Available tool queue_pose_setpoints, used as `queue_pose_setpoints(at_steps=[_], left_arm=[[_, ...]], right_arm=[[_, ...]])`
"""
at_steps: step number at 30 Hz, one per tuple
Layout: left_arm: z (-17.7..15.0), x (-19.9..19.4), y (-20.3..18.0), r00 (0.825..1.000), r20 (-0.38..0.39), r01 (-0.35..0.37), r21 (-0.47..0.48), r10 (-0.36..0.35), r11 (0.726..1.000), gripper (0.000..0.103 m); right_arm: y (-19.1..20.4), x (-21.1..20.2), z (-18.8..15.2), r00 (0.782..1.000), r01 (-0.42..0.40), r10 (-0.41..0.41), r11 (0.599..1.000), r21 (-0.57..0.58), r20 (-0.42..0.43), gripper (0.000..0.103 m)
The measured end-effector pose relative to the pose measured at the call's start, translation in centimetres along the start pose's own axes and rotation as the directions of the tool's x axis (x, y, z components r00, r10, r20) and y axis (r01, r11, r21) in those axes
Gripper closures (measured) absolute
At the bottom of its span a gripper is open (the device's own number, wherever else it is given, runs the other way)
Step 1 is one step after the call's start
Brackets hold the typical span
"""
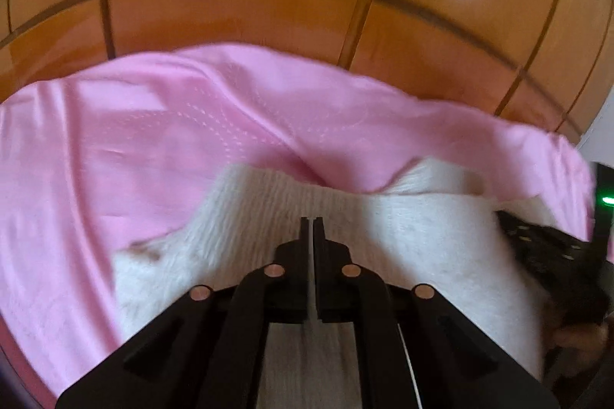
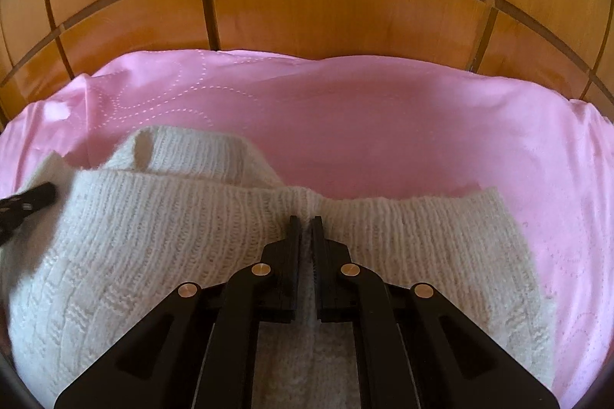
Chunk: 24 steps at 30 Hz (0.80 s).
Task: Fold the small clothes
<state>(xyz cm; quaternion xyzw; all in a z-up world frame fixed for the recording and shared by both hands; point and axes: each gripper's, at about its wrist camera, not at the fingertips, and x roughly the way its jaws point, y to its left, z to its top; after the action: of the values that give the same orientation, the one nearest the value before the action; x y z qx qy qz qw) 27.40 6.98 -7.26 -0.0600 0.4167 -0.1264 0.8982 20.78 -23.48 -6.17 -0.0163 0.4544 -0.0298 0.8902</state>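
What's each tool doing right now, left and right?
Left tool: shut on the white knit garment.
Right tool: shut on the same garment's edge.

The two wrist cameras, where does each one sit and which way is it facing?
Left wrist: sits on the left hand-held gripper, looking down along its shut fingers at the white knit garment on the pink cloth; the right hand-held gripper shows at the right edge.
Right wrist: sits on the right hand-held gripper, whose fingers pinch the garment's knit edge; the left one's tip shows at the left edge.
Shared: the garment, the cloth and the wooden panelling behind.
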Motion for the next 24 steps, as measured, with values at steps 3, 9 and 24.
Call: queue_pose_setpoints(at_steps=[3, 9, 24], left_arm=[[-1.7, 0.3, -0.1, 0.997, -0.025, -0.070, 0.043, 0.071, 0.997, 0.096], [-2.0, -0.1, 0.3, 0.995, -0.040, -0.089, 0.032, 0.090, 0.996, 0.093], [-5.0, -9.1, 0.0, 0.992, 0.045, -0.121, -0.011, 0.121, 0.993, 0.072]], right_arm=[[-0.2, 0.3, 0.2, 1.000, -0.017, 0.017, 1.000, 0.015, -0.007, 0.098], [-1.8, -1.5, 0.6, 0.995, -0.096, 0.098, 0.991, 0.089, -0.014, 0.067], [4.3, -12.7, -5.8, 0.968, -0.229, 0.232, 0.973, -0.044, 0.093, 0.028]])
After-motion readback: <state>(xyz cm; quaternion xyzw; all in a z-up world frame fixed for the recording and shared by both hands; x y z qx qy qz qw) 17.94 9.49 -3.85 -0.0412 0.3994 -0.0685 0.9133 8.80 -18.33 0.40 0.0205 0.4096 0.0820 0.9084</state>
